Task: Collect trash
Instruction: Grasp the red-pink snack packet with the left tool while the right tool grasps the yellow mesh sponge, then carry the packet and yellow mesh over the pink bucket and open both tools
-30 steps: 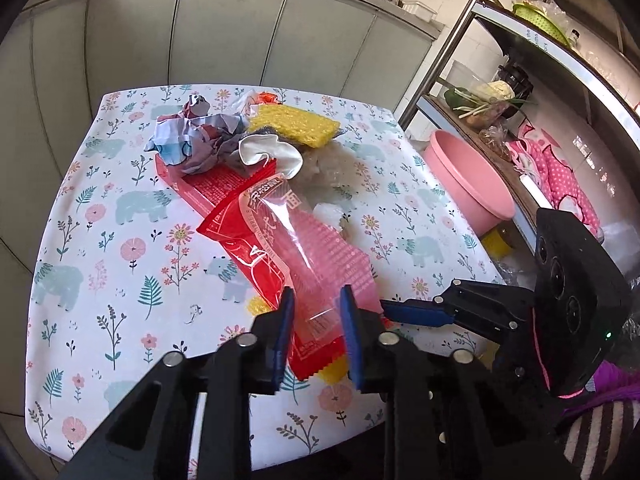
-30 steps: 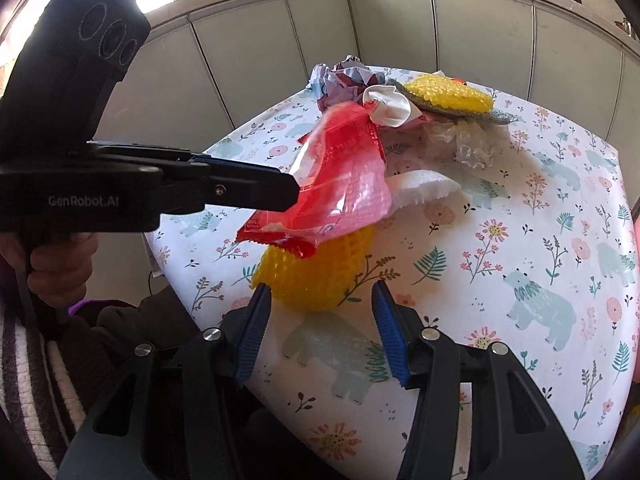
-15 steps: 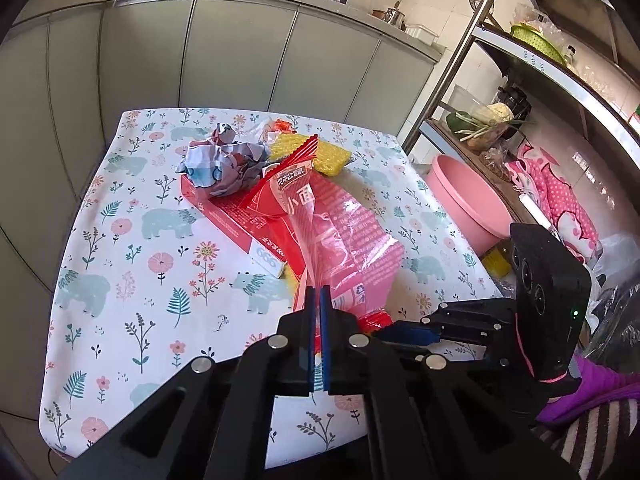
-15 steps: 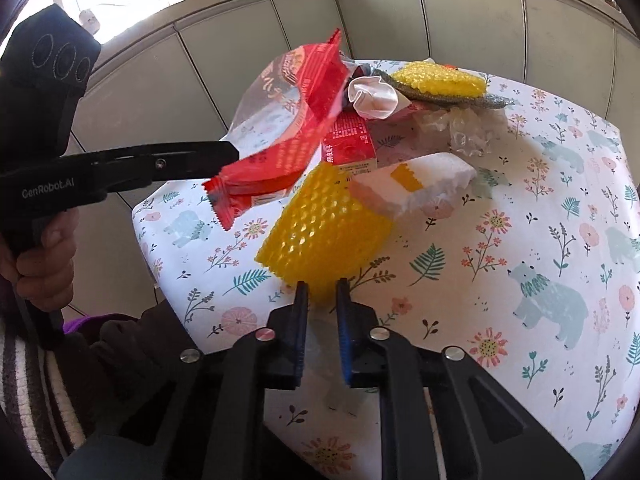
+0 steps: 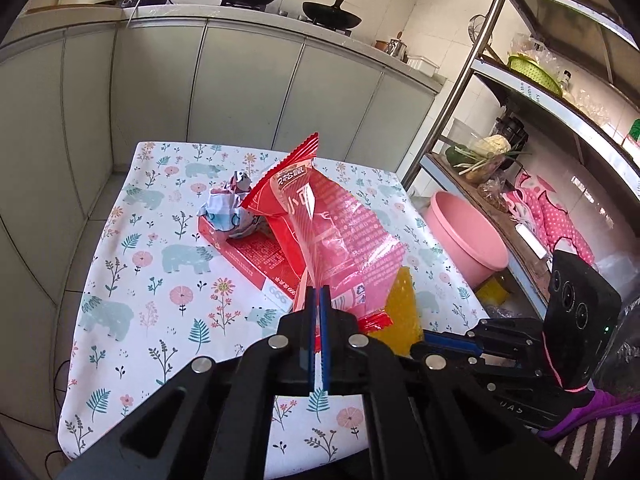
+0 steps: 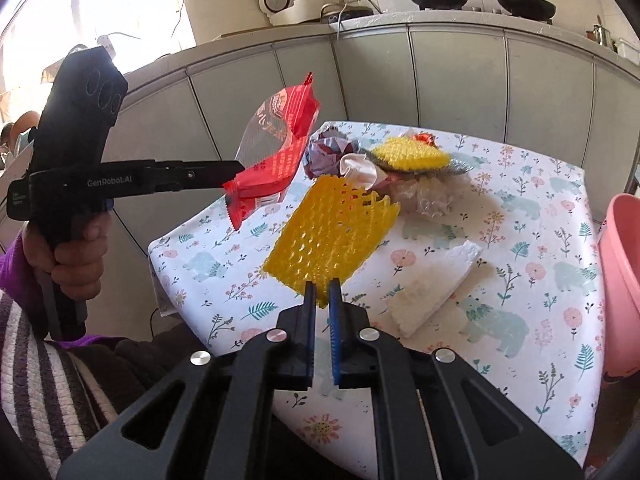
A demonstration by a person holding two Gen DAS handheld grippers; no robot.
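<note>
- The table has a white cloth with bears and flowers, and grey cabinets stand behind it.
- A pink basin sits on the low shelf right of the table.
- The left gripper has its jaws closed on the lower edge of a red wrapper; the wrapper hangs in the air above the table, its top end up.
- The right gripper has its jaws closed on the near corner of a yellow foam net, which is lifted off the cloth and tilted away from the camera.
- A red box lies flat on the table, under the wrapper, with a paper ball on its far end.
- A white foam piece lies on the cloth just right of the net, apart from it.
- At the far side of the table are a yellow sponge and a crumpled clear film, close together.
- A hand holds the grip of the left gripper, seen from the right camera.
</note>
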